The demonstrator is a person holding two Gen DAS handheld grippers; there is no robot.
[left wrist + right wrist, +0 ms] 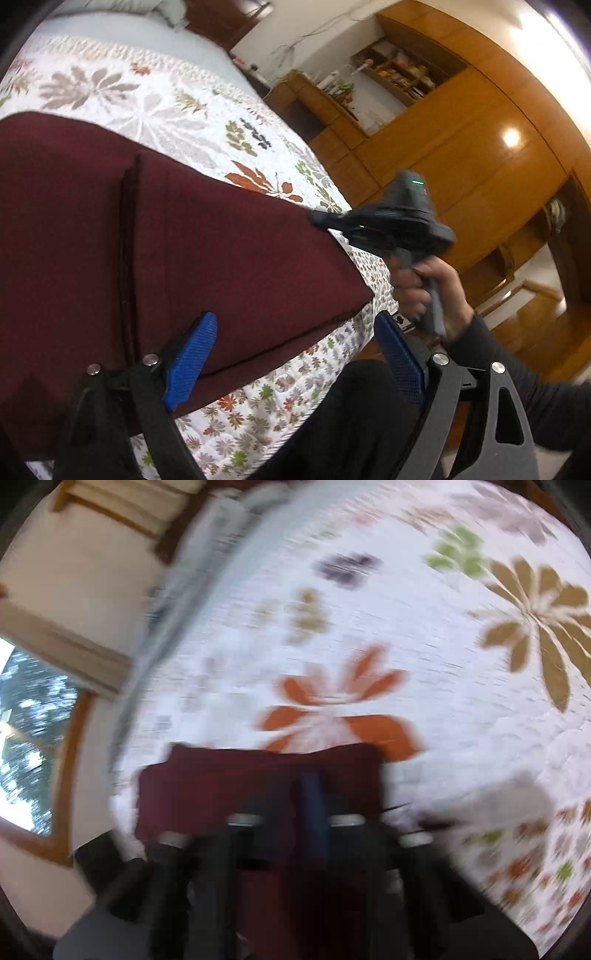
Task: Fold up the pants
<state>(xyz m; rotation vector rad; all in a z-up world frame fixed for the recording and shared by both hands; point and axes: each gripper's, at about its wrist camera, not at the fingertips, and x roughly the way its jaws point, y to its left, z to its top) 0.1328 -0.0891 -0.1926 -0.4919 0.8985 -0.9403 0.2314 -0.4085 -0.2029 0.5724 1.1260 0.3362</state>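
Dark maroon pants [184,240] lie spread on a bedspread [166,99] printed with flowers, a seam running down their middle. My left gripper [295,356] stands open just above their near edge, its blue pads [190,360] wide apart and pressing on nothing. At the pants' right corner, my right gripper [319,218] pinches the cloth, held by a hand [428,291]. The right wrist view is blurred. It shows the right gripper [314,786] shut, with maroon pants [240,782] bunched around its fingers over the bedspread [424,646].
The bed's right edge runs close to my right gripper. Past it stand wooden cabinets [461,147] and a shelf [402,70] with several small items. A person's dark-clothed leg [351,417] presses against the bed's near edge. A window [29,746] shows beyond the bed.
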